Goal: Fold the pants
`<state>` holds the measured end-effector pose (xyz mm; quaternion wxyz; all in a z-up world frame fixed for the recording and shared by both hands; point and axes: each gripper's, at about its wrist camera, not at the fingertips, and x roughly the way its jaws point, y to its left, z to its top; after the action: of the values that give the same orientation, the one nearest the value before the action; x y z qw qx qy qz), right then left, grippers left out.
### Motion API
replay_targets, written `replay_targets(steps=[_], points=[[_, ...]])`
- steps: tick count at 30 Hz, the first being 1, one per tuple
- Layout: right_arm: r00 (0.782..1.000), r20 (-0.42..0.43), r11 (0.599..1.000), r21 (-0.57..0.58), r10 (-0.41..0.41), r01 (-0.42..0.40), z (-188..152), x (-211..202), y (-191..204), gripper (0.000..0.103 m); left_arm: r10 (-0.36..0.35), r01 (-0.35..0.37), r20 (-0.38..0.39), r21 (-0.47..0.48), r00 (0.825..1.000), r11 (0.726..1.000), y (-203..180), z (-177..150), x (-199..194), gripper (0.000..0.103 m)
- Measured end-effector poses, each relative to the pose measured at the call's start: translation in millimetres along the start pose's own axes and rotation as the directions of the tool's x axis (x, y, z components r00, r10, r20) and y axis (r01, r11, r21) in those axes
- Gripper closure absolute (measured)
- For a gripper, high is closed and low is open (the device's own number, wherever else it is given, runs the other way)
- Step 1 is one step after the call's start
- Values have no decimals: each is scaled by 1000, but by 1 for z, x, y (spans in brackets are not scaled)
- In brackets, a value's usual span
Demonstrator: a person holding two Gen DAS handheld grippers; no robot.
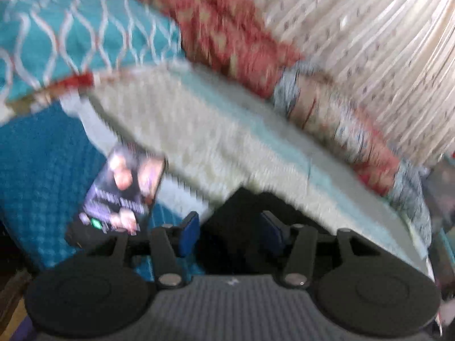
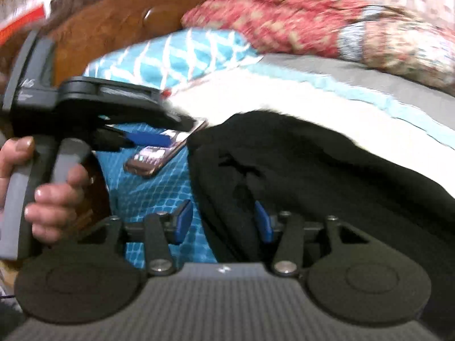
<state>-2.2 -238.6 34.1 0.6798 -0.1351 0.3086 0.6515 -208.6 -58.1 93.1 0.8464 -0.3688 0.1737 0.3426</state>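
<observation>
Pants (image 2: pixel 298 176), black and bunched, lie on the bed across a white towel-like cloth (image 2: pixel 256 99) and partly over the blue quilted cover (image 2: pixel 153 190); both views are smeared by motion, so seams and waistband cannot be made out.

Far left in the right wrist view, a hand (image 2: pixel 48 193) grips the handle of the left gripper (image 2: pixel 148 137), which hangs above a phone (image 2: pixel 162 153) lying on the blue cover just beside the pants. In its own camera the left gripper's blue pads (image 1: pixel 190 233) stand apart with dark fabric showing in the gap, though whether they touch it is unclear.

Further right, the right gripper (image 2: pixel 224 221) sits low over the near edge of the pants, its pads apart as well: one over the blue cover, the other against or just above black cloth (no pinch is visible). Behind lie a teal patterned pillow (image 2: pixel 176 56) and a red patterned blanket (image 2: pixel 284 20).

The fabric looks soft, limp and fairly light, so it should sag and slide when lifted. A hem or waistband edge, pinched through both layers at two spread corners, would likely hold best.
</observation>
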Motion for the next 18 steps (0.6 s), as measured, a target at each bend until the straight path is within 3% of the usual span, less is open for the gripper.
replay_targets(steps=[3,5,8,11,14,18], points=[[991,80,990,104,-104,95,-16,-41,-30,53,-36,36,19,35,999,999,-17,6,-6,51],[971,108,963,188,-214,192,-31,-69,-52,53,-62,63,-10,93,998,994,-38,1,3,51],[930,104,898,316,-353,305,-51,-101,-88,53,-99,117,-108,178,989,977,-73,-21,26,51],[883,29,815,398,-469,421,-75,-126,-117,54,-98,152,-214,255,972,955,-106,-50,48,51],[891,34,788,483,-452,381,-99,-157,-132,53,-82,170,-269,323,960,931,-130,-74,58,51],[915,36,852,382,-402,359,-106,-168,-127,53,-23,153,-324,381,946,912,-145,-97,72,51]])
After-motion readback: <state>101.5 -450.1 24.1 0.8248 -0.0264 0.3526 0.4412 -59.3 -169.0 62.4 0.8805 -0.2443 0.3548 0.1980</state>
